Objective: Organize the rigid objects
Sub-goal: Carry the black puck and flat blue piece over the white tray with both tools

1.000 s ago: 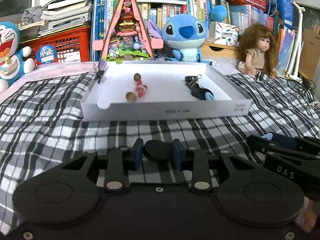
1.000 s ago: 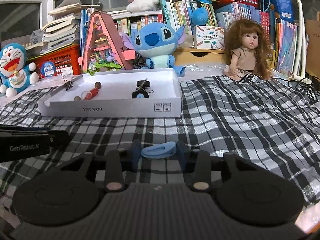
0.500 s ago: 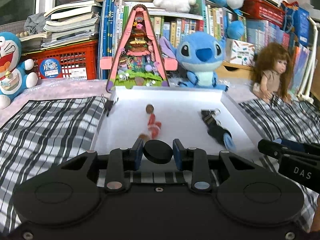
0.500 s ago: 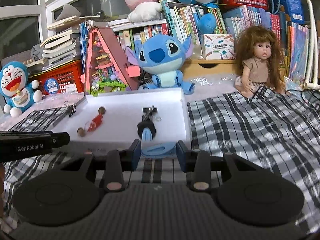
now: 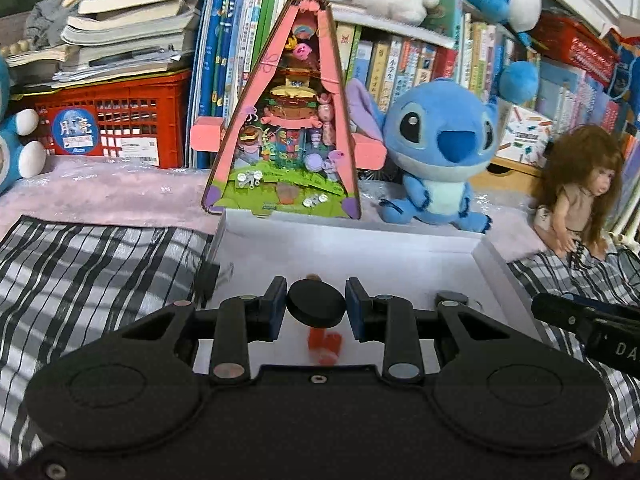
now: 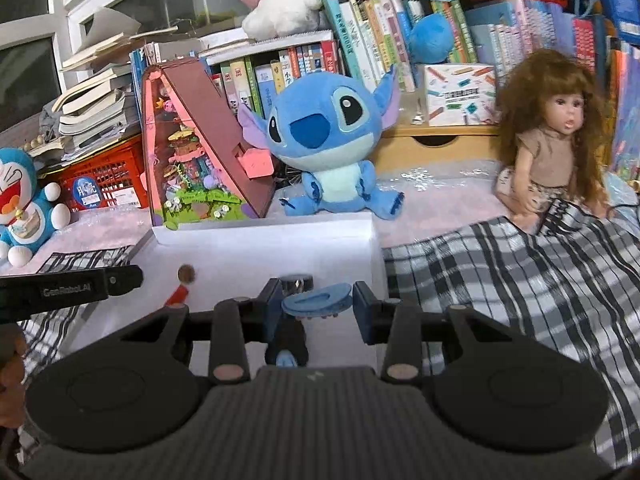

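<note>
Over the near part of a white shallow box [image 5: 494, 256], which lies on a black-and-white checked cloth [image 5: 80, 264], 2 sets of tongs are held side by side. On the left, the left tongs [image 5: 316, 306] are closed on a black round disc [image 5: 317, 303], which is pinched by its edges between the blue pads so that it stays level above the box floor. Below and just beyond it, a red piece [image 5: 326, 344] and a small brown ball [image 6: 186, 273] are seen lying inside the box. To the right, the right tongs [image 6: 317, 305] are closed on a blue flat oval piece [image 6: 316, 303], gripped across its width. Under it, black clips [image 6: 296, 282] and a dark item with a blue tip [image 6: 286, 358] are already resting near the box's right wall. Both carried pieces appear to be held over the box so that they can be released among like items; this is judged, not seen. Behind the box, a pink triangular toy house [image 5: 286, 120], a blue plush [image 5: 440, 148] and a doll [image 6: 548, 140] are ranged in front of bookshelves.
</note>
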Motion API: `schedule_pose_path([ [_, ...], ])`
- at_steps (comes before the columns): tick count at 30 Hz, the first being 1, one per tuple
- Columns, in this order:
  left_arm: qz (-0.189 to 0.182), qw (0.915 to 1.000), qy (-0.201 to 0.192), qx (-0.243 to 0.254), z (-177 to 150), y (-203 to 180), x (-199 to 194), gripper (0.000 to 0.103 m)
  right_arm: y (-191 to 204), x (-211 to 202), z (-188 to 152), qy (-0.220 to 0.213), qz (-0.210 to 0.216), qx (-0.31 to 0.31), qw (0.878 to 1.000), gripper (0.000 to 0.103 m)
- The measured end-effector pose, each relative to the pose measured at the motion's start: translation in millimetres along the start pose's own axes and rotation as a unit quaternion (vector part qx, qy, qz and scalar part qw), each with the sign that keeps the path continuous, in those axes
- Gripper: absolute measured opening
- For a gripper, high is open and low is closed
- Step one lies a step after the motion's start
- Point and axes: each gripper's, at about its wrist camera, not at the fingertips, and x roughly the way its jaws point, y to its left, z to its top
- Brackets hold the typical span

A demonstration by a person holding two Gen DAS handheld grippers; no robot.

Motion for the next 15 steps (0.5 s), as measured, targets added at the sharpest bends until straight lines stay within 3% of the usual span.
schedule_pose_path([
  [8,0.018,0.9994,0.026,-0.014,21,3,51,0.030,1,48,31,0.046,0.021,0.030,0.998,0.044],
  [15,0.034,0.9991,0.026,-0.006,25,1,79,0.030,1,87,37,0.076,0.005,0.035,0.996,0.044],
])
